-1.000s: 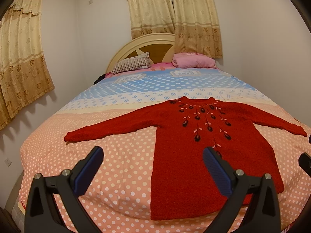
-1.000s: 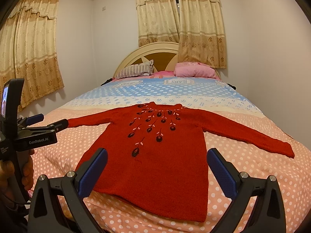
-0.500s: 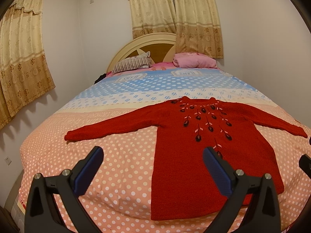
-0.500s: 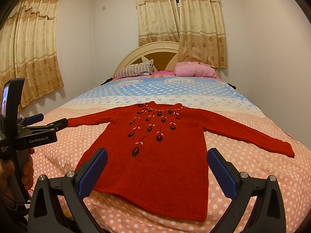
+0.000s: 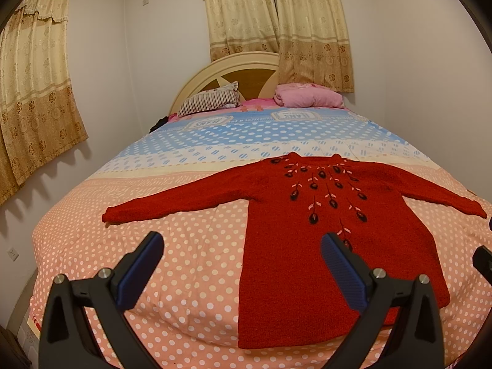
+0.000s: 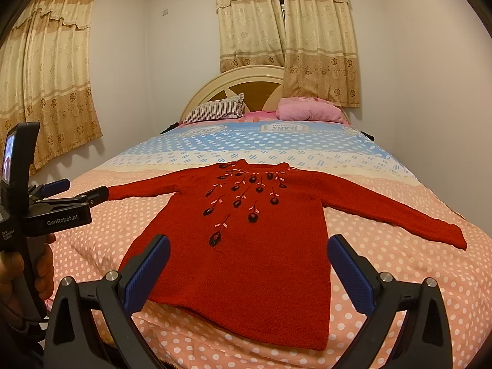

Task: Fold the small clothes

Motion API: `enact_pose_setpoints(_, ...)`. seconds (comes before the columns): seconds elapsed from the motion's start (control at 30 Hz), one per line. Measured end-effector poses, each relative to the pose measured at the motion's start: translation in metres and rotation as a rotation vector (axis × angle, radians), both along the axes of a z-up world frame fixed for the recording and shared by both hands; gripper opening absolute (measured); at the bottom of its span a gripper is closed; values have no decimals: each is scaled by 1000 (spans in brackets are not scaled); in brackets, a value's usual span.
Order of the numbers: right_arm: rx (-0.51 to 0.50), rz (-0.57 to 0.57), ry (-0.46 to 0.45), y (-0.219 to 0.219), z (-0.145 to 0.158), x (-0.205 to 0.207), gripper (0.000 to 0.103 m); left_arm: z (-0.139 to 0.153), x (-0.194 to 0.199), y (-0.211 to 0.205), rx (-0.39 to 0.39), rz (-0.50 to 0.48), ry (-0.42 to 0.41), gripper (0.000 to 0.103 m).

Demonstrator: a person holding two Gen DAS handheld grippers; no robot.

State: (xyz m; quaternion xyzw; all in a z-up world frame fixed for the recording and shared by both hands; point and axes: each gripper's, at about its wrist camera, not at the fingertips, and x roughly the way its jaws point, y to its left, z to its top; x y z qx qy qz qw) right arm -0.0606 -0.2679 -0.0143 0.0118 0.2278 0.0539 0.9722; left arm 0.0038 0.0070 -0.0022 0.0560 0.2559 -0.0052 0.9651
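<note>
Flat red sweater (image 5: 332,230), sleeves spread, dark flower embroidery.

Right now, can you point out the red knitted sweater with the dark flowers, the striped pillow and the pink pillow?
Red knitted sweater (image 6: 246,261): right wrist view, lower body panel.
Striped pillow (image 6: 213,111): right wrist view, its front face.
Pink pillow (image 5: 307,98): left wrist view, its front face.

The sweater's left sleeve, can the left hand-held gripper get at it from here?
Probably yes. The left hand-held gripper is open, and only bare bedspread lies between it and the left sleeve of the flat sweater.
</note>
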Motion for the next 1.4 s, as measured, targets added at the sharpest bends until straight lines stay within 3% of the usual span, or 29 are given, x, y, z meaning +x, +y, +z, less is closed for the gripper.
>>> enact_pose_setpoints(1.07,7,-2,-1,-3,2,0,102,0,0,0,1,0,-1,103)
enact_pose_setpoints(1.4,44,-43,18,-35,-2,16,102,-13,15,-2,6,-18,24,103)
